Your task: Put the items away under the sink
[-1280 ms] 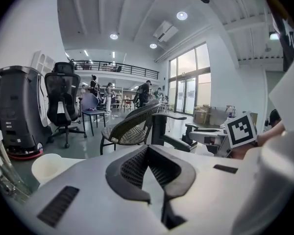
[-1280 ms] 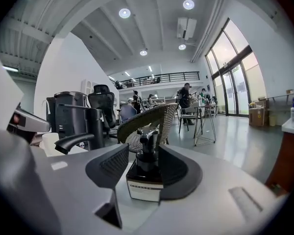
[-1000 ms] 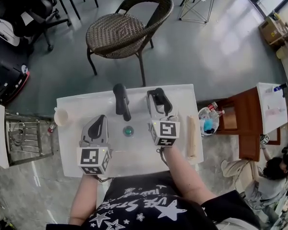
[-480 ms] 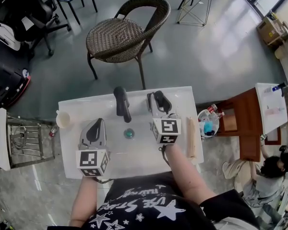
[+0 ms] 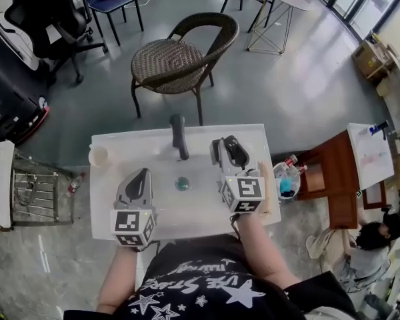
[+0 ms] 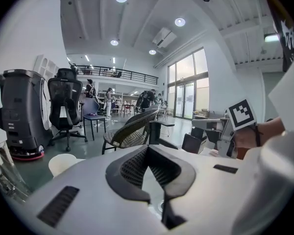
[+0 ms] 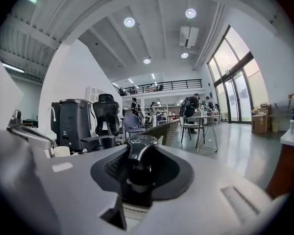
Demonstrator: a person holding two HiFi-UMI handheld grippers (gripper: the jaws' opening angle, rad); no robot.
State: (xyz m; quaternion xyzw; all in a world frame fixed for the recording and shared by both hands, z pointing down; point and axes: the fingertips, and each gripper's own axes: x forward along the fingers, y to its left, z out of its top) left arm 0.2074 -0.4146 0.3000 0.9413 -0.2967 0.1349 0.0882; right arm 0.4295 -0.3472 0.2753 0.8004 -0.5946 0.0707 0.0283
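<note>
The step in hand is judged to be the carrying-off of a dark, round-topped item point(image 7: 140, 156), on which the jaws of the right gripper point(image 5: 229, 151) have just been closing. It is clamped between the pads, just right of the black faucet point(image 5: 179, 136), over the white sink counter point(image 5: 120, 145). The grip should be kept firm, and the item kept upright and clear of the faucet and the counter edge while it is brought down toward the space under the sink, which is not shown.

The left gripper point(image 5: 141, 176), in front and left of the faucet, is closed with nothing held; it is probably best kept free for a door.

Counted:
- one faucet
- one green drain plug point(image 5: 182, 183) just in front of it
- one white cup point(image 5: 99, 156) to its left
- one long beige item point(image 5: 268, 195) far to its right
- one held item
- two grippers
</note>
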